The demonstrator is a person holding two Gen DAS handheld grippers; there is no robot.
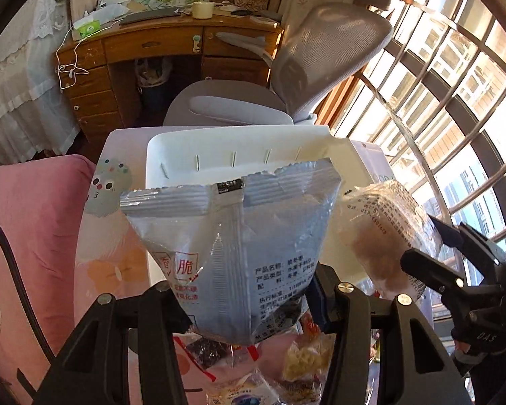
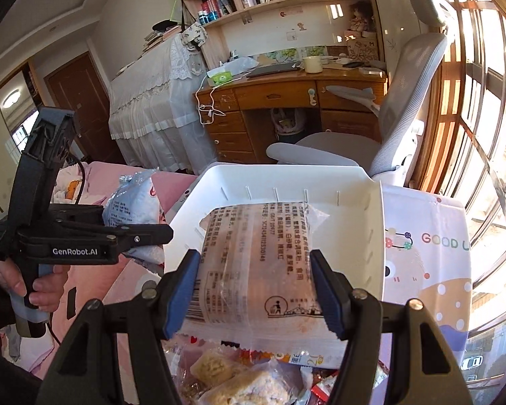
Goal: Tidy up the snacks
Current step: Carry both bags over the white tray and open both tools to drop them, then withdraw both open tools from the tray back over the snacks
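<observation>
Your left gripper (image 1: 249,307) is clamped on a silvery-blue pouch (image 1: 239,246), seam side facing the camera, with a crimped, jagged top edge, red characters in a white box at lower left and dark print down the right. The pads pinch its lower end, so it stands up in front of the white bin (image 1: 219,148) and covers most of the bin's inside.

Your right gripper (image 2: 254,290) has a clear pack (image 2: 253,270) squeezed between its blue pads: brownish contents show through the film, with black print, a barcode at the left edge and a little litter-bin logo. It's held up over the near edge of the bin, not set down.

Hard to read: the small print on both packs is too blurry to make out. The loose snacks (image 2: 239,374) under the grippers are cut off by the frame and the fingers, so you only get bits: pale crumbly cakes, red wrappers.

The right view gives you the bin's slotted walls, the cartoon cloth (image 2: 428,246) under it, and your hand (image 2: 33,287) on the left gripper's handle with the pouch side-on. The left view shows the clear pack only at its right edge, partly washed out by window glare.
</observation>
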